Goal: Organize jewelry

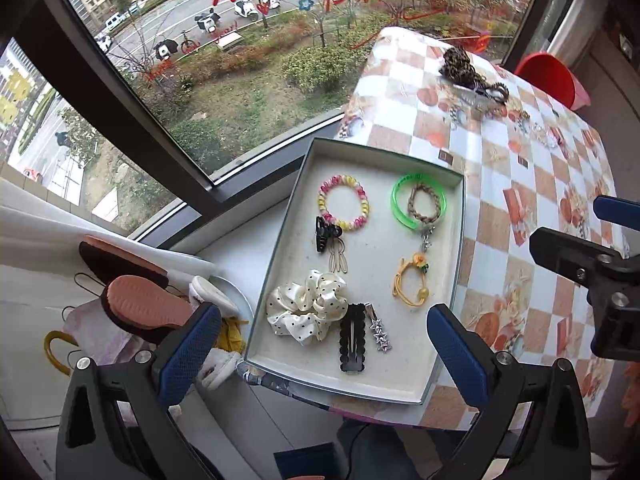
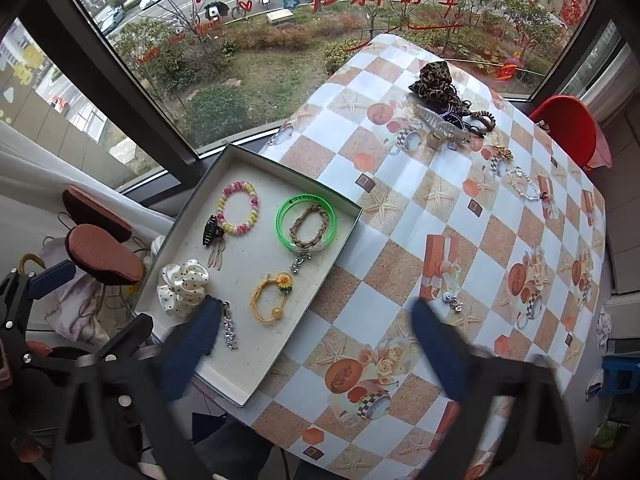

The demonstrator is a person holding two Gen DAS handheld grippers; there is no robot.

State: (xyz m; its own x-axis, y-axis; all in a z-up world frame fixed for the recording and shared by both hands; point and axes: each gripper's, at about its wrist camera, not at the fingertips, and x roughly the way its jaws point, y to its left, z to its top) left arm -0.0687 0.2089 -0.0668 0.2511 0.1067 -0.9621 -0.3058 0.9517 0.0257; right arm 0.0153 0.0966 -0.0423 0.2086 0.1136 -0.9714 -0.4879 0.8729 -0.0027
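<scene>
A shallow white box (image 1: 458,216) (image 2: 192,200) sits at the table's left edge. It holds a pink-yellow bead bracelet (image 1: 344,204), a green bangle (image 1: 418,202) around a braided band, a yellow flower tie (image 1: 412,284), a white dotted scrunchie (image 1: 306,308), a black snap clip (image 1: 353,338), a silver star clip (image 1: 380,334) and a black claw clip (image 1: 325,234). My left gripper (image 1: 324,344) is open and empty above the box's near end. My right gripper (image 2: 316,344) is open and empty over the box's near right corner. A small silver earring (image 2: 454,302) lies by its right finger.
A pile with a leopard scrunchie (image 2: 434,80), hair ties and clear clips lies at the table's far side, with a silver chain (image 2: 528,188) nearby. A red stool (image 2: 572,128) stands at the right. Slippers (image 1: 140,304) and clutter lie left of the table, by the window.
</scene>
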